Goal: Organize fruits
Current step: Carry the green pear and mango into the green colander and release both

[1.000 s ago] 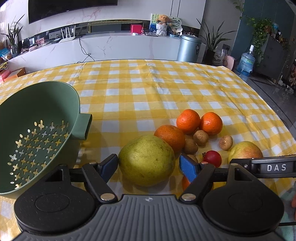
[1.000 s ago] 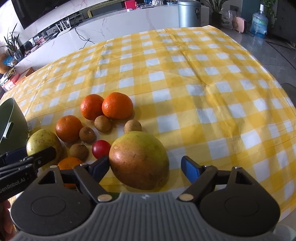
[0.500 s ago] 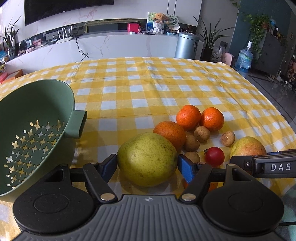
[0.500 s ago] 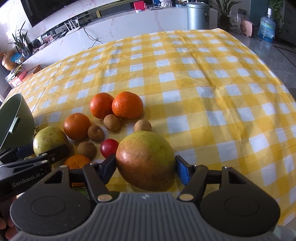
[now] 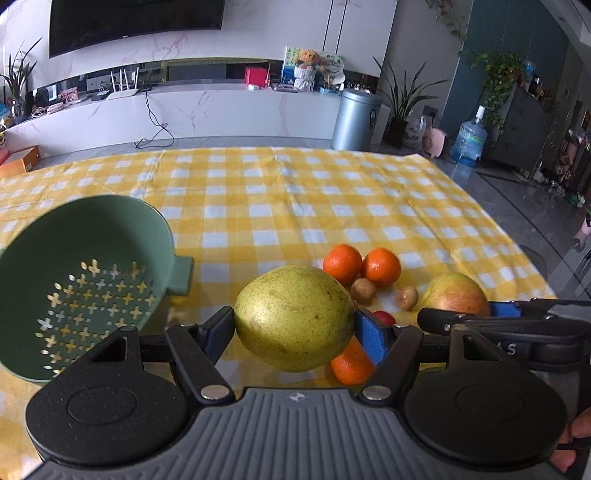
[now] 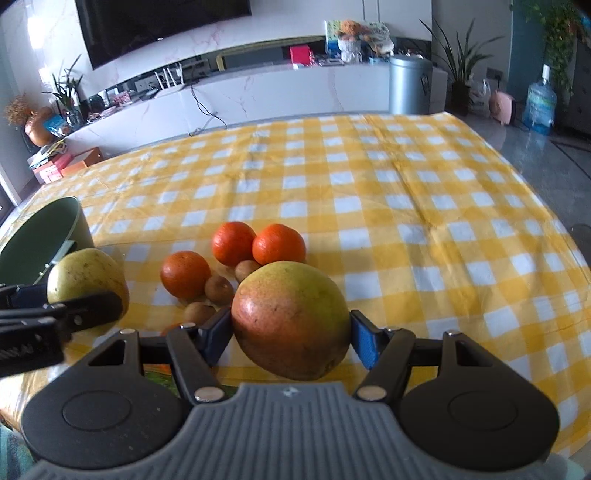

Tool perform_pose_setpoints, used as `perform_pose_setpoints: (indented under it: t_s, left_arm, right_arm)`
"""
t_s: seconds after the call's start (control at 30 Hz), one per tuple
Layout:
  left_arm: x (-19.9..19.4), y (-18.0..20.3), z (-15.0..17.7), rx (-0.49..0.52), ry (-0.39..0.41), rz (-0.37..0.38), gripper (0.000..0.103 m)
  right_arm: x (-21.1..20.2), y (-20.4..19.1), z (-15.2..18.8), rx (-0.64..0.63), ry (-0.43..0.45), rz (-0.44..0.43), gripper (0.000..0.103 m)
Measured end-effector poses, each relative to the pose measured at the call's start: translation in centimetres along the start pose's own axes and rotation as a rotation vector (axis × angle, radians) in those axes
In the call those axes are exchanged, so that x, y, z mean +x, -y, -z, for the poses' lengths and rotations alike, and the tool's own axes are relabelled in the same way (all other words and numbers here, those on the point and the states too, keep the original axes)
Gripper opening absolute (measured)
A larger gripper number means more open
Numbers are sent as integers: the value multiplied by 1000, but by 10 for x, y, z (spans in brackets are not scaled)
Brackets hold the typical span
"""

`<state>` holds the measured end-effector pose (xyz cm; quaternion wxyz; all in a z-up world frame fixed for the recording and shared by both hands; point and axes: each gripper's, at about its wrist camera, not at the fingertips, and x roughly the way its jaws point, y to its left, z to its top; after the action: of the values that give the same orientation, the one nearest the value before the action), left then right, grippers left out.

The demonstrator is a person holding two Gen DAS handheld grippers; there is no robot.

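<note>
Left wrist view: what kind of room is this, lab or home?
Most likely a home living or dining room: a table under a yellow checked tablecloth, a wall-mounted TV over a marble media console, and houseplants beside a water jug.

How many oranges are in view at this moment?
4. Two oranges sit side by side at the back of the pile, one sits to their left, and one lies nearest, largely hidden behind the left gripper's finger. More may be hidden behind the held fruit.
</note>
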<state>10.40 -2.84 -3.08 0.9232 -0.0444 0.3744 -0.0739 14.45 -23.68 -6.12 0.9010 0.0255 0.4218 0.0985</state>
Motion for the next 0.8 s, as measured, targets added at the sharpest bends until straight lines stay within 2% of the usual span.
perform_pose_setpoints:
  t_s: [0.2, 0.37, 0.57, 0.8]
  left_arm:
    - [-37, -19, -22, 5, 31, -14, 81]
    - [-60, -44, -43, 47, 31, -59, 81]
    - [-66, -89, -61, 32, -29, -84, 81]
    - [-34, -142, -63, 37, -153, -98, 81]
  right_arm:
    - [-17, -24, -12, -37, 34, -96, 65]
    - [-29, -71, -31, -160, 71, -185, 65]
    - [-28, -135, -53, -335, 71, -294, 65]
    - [-4, -195, -60, -549, 20, -362, 65]
